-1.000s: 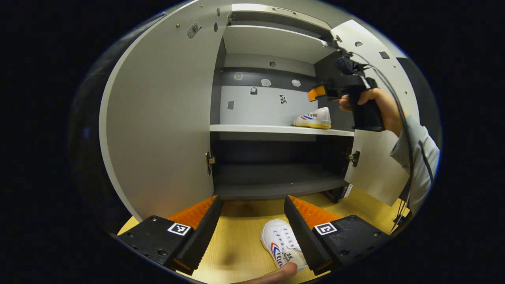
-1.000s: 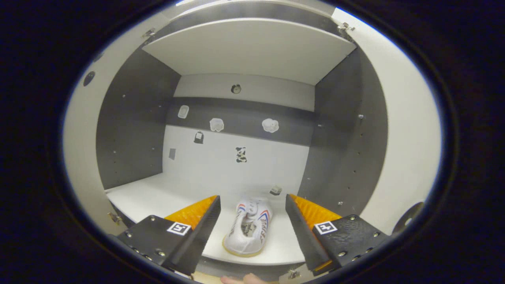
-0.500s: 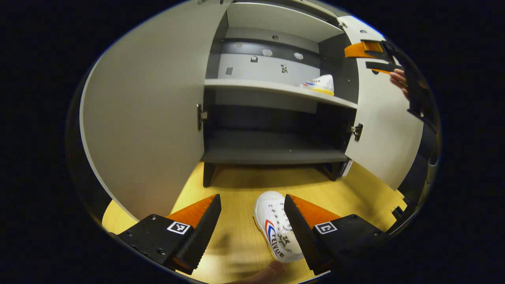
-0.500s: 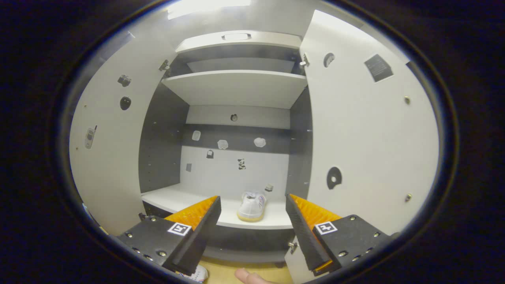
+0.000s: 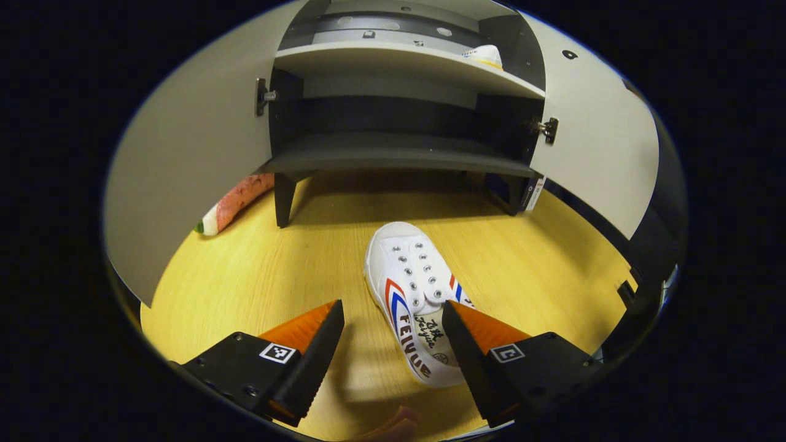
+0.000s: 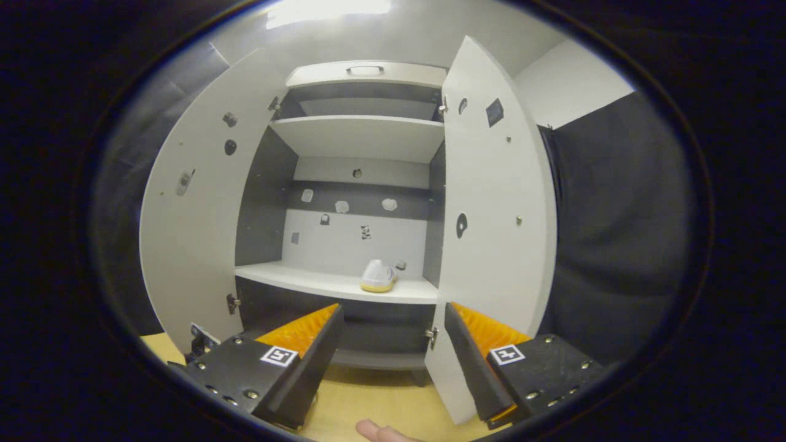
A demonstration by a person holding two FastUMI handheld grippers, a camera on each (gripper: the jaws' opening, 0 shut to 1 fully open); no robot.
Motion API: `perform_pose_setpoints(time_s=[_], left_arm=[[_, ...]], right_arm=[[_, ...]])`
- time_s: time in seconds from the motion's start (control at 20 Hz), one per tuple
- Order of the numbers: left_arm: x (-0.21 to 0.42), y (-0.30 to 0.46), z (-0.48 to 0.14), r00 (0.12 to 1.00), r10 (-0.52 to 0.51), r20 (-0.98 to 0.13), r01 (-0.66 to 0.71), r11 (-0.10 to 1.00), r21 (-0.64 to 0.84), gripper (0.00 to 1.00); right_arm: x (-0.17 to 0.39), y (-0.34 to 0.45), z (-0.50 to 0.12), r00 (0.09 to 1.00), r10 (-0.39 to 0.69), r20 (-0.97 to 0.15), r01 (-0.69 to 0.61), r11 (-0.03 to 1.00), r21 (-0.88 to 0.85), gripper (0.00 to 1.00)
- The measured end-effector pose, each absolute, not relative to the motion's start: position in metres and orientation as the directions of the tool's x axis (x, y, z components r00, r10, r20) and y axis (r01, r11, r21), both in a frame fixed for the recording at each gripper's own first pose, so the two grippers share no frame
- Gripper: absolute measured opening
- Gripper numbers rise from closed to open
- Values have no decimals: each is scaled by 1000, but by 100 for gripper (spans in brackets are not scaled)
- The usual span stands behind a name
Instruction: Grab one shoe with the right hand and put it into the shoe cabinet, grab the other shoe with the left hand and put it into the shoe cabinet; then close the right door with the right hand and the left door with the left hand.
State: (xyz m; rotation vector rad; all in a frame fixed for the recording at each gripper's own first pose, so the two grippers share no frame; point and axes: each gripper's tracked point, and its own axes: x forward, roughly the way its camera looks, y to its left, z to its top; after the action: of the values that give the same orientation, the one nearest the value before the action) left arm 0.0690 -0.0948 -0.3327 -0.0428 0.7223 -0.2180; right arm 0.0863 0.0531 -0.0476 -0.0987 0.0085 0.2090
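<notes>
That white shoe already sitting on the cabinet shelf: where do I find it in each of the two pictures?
Left gripper view: the shelved shoe sits near the top edge, right of centre, on the pale shelf.
Right gripper view: the shelved shoe sits just below centre, at the right end of that shelf.
Shared landmark: the open right door, standing just right of the shoe.

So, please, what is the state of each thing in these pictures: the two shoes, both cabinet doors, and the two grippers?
Shoe on the floor: upright, not gripped, toe toward the cabinet.
Shoe on the shelf: placed inside, on the white middle shelf.
Left door: open.
Right door: open.
Left gripper: open, fingers either side of the floor shoe's heel end.
Right gripper: open, empty, facing the cabinet.
</notes>
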Motion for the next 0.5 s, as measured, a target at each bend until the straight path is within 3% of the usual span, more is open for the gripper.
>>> perform_pose_setpoints(time_s=[0.3, 0.35, 0.5], left_arm=[[77, -106, -351, 677, -272, -684, 211, 962, -173, 82], [74, -115, -355, 641, -304, -705, 216, 953, -214, 78], [78, -105, -357, 616, -277, -738, 182, 961, -208, 61]], right_arm=[[81, 45, -77, 971, 236, -35, -239, 966, -96, 98], [82, 44, -81, 972, 233, -42, -236, 966, -103, 98], [88, 46, -93, 968, 246, -50, -249, 963, -98, 98]])
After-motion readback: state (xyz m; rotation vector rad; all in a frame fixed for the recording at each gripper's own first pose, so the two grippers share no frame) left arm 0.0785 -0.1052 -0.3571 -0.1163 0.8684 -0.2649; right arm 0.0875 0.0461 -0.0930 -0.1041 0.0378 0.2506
